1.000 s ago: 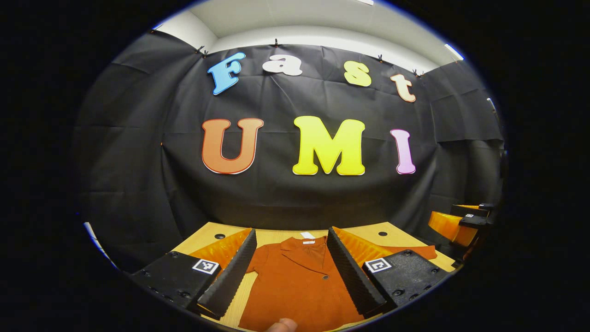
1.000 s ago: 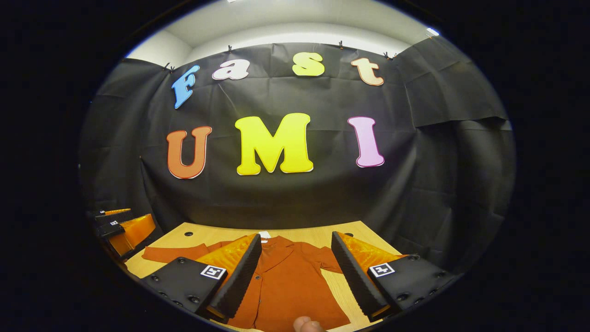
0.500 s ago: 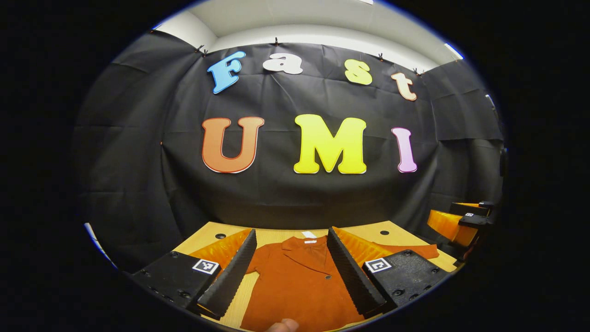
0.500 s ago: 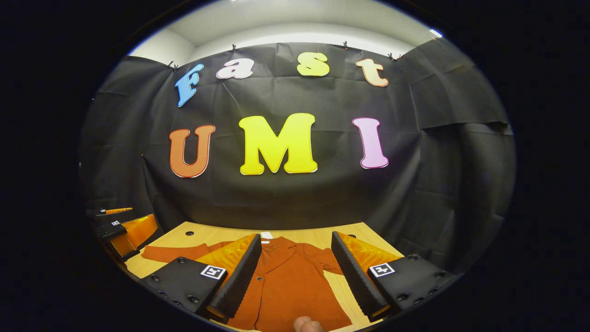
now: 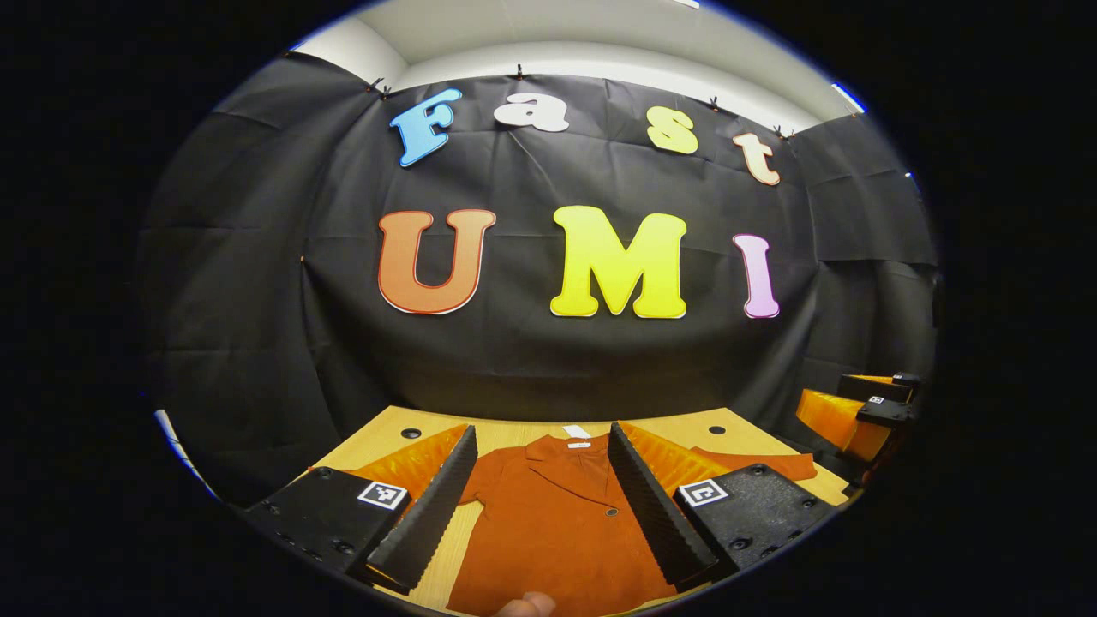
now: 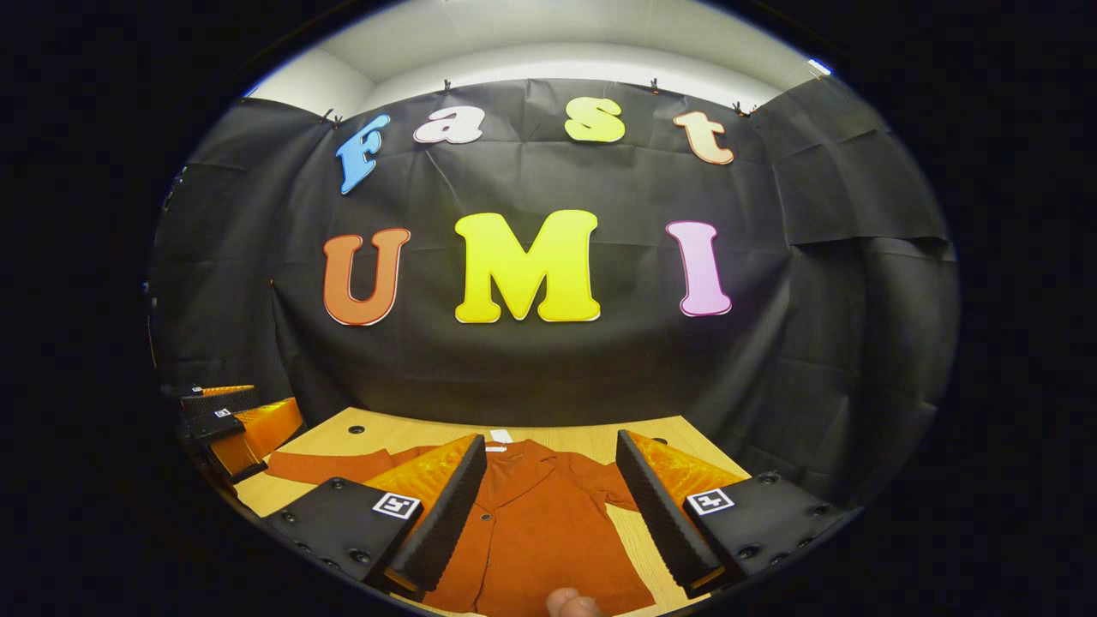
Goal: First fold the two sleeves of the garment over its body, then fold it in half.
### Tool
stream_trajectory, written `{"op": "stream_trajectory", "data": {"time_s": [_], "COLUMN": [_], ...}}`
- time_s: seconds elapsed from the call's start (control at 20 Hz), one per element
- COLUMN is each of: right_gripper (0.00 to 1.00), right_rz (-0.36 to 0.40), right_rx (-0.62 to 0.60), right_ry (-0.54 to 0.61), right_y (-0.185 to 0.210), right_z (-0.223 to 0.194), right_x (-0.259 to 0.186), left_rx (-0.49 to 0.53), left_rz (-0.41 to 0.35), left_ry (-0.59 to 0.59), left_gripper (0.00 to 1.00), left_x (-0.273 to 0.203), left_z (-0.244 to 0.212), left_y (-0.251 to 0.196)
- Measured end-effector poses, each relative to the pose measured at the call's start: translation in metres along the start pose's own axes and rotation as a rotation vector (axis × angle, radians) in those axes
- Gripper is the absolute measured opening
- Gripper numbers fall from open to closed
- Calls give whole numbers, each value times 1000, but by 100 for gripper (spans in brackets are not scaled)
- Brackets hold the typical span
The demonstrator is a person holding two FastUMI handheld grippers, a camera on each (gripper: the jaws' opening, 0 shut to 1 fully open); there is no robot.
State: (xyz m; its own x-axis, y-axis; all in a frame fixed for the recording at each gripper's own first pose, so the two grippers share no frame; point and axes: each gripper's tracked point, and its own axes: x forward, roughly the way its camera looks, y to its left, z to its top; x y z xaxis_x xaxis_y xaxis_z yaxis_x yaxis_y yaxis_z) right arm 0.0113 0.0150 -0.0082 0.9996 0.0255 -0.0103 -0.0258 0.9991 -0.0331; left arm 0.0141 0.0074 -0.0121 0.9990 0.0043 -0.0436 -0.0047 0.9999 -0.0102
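A rust-orange button-up shirt (image 5: 548, 523) lies flat on the wooden table (image 5: 506, 437), collar and white tag toward the wall. My left gripper (image 5: 542, 437) hovers open above it, the shirt's body showing between its fingers. One sleeve (image 5: 758, 464) stretches out to the right past its finger. My right gripper (image 6: 551, 441) is also open over the shirt (image 6: 540, 527), and a sleeve (image 6: 321, 467) stretches out to the left there. Each gripper appears off to the side in the other's view, the right gripper (image 5: 857, 410) and the left gripper (image 6: 231, 420).
The black cloth wall rises right behind the table's far edge (image 6: 514, 424). Small round holes (image 5: 410, 434) sit in the tabletop near the back corners. A person's fingertip (image 5: 524, 605) pokes in at the bottom.
Both grippers have drifted only slightly; the right gripper view has turned a little to the left. The shirt has not moved and both grippers stay open.
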Motion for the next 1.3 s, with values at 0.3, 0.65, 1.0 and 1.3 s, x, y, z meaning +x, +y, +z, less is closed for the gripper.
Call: {"op": "stream_trajectory", "data": {"time_s": [0.3, 0.65, 1.0, 1.3], "right_gripper": [96, 96, 93, 96], "right_rz": [-7, -8, -37, -77], "right_rx": [3, -9, 6, 17], "right_ry": [10, 21, 83, 166], "right_y": [2, 3, -25, -78], "right_z": [-2, -7, -37, -71], "right_x": [0, 3, 16, 40], "left_rx": [-16, -3, -27, -32], "left_rz": [3, 0, 3, 6], "left_ry": [8, 21, 91, 165], "left_gripper": [99, 99, 99, 99], "left_x": [1, 4, 12, 25], "left_z": [-1, -7, -32, -54], "left_y": [5, 6, -2, -26]}}
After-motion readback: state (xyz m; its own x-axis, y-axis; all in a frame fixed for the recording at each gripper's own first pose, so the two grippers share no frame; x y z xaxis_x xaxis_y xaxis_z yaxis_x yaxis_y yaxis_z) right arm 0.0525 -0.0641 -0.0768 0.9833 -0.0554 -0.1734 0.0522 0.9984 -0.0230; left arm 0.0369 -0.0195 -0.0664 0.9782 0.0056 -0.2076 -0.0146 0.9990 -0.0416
